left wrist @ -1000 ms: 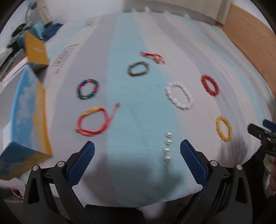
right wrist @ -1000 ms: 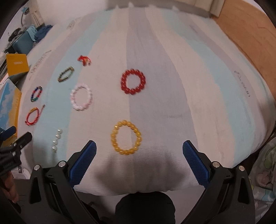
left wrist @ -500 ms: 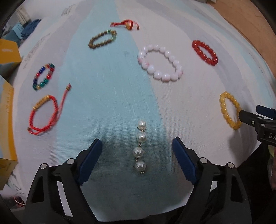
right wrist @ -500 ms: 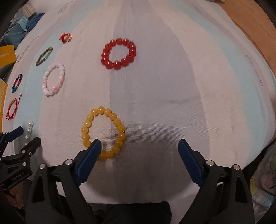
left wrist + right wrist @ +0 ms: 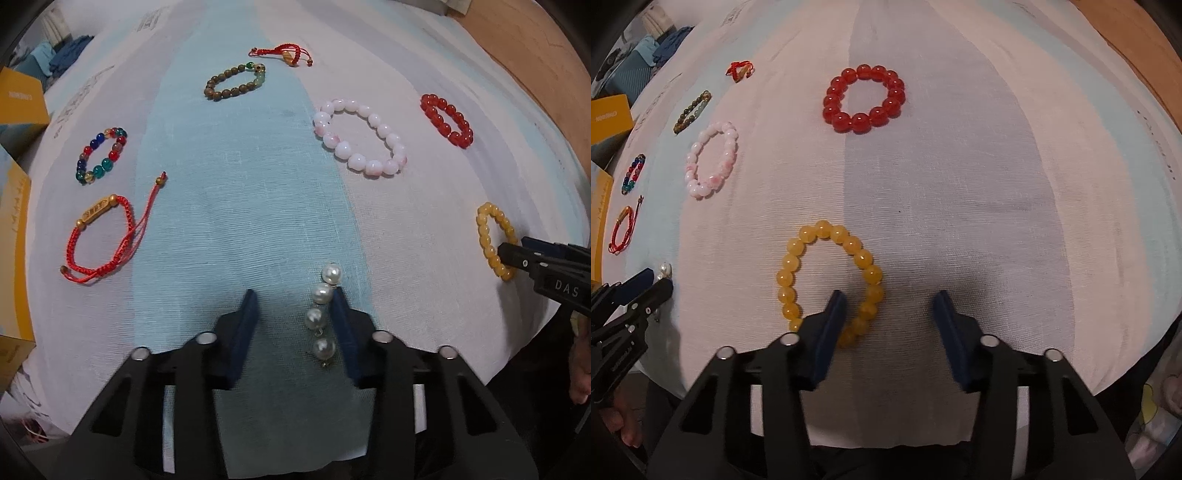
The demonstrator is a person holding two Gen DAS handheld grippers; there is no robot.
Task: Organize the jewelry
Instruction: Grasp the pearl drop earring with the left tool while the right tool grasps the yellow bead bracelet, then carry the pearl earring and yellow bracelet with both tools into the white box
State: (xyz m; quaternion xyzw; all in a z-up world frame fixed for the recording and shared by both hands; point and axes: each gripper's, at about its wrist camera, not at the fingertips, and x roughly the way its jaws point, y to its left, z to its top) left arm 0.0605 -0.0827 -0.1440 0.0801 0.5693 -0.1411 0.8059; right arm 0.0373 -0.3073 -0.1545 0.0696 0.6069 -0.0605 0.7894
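Left wrist: both downward-tilted tools closing, left tool around pearl strand.

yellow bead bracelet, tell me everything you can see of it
The yellow bead bracelet is a closed loop of round, glossy, translucent amber-yellow beads that look like glass or stone. It lies flat on the striped cloth, pulled into a slightly uneven oval. The right gripper straddles the loop's right side, with its jaws closing: one blue pad sits inside the loop, the other outside on bare cloth. Neither pad clearly presses the beads. Nothing else touches it; the red bead bracelet lies apart, farther up the cloth.
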